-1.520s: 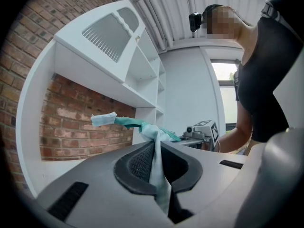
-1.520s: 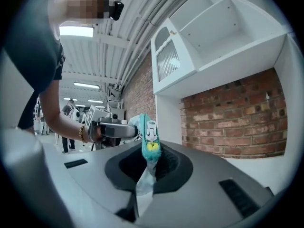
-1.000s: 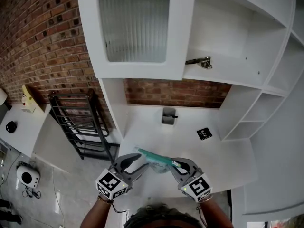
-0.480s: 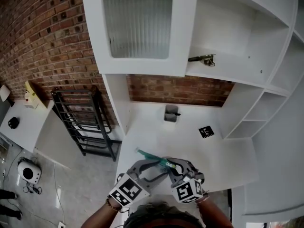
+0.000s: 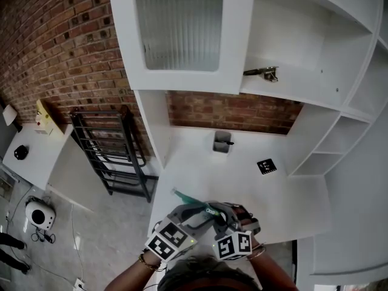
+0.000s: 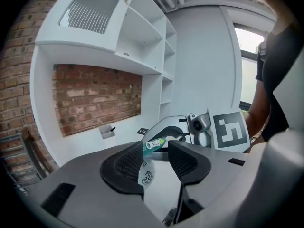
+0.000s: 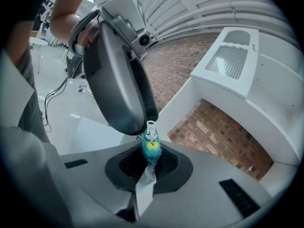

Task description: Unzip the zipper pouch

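- White bench (image 5: 291, 199) below a brick wall (image 5: 230, 114); both grippers meet over its near edge, lifted off it, with the pouch (image 7: 152, 147) between them.
- Right gripper (image 7: 150, 153) is clenched on the pouch's end, pinching the teal zipper tape and the clear film below it. The white pull (image 7: 150, 128) stands just clear above the jaws.
- Left gripper (image 6: 157, 152) is not gripping. Its jaws have just been closing and flank the pouch's film, which lies against the left pad (image 6: 129, 164); a gap shows before the other pad.
- In the head view the zipper's long axis runs from the held end away toward the far left, so the free length trails past the left gripper's side.
- The two grippers sit close at the same end, the left coming in across the tape from the left.
- Judgement: the left is the one placed to finish closing right beside the right's hold. After that the hands would need to part along that far-left line, not across it, or the film will only twist.
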`<state>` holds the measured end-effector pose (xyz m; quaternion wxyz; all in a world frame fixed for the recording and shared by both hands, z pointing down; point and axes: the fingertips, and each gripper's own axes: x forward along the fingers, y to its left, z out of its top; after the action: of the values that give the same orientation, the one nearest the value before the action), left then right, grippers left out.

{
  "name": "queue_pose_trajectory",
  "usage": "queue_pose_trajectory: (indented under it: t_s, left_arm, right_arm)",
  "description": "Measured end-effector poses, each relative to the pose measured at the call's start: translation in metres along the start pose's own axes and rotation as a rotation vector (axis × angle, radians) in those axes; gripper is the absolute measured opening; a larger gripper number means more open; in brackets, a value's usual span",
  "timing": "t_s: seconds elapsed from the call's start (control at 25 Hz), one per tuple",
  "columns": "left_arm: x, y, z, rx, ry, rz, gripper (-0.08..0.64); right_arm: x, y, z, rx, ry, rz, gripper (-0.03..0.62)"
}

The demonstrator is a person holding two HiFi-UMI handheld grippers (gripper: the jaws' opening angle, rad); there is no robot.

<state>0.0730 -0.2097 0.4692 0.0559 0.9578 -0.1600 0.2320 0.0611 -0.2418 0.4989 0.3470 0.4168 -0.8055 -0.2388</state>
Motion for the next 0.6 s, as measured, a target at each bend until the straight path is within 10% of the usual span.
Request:
queue_pose_trajectory:
  t_s: [0.6]
  left_arm:
    - [0.007, 0.001, -0.015, -0.030, 0.059, 0.023, 0.057]
  right_arm:
    - [0.009, 0.018, -0.021, -0.173, 0.139, 0.006, 0.005]
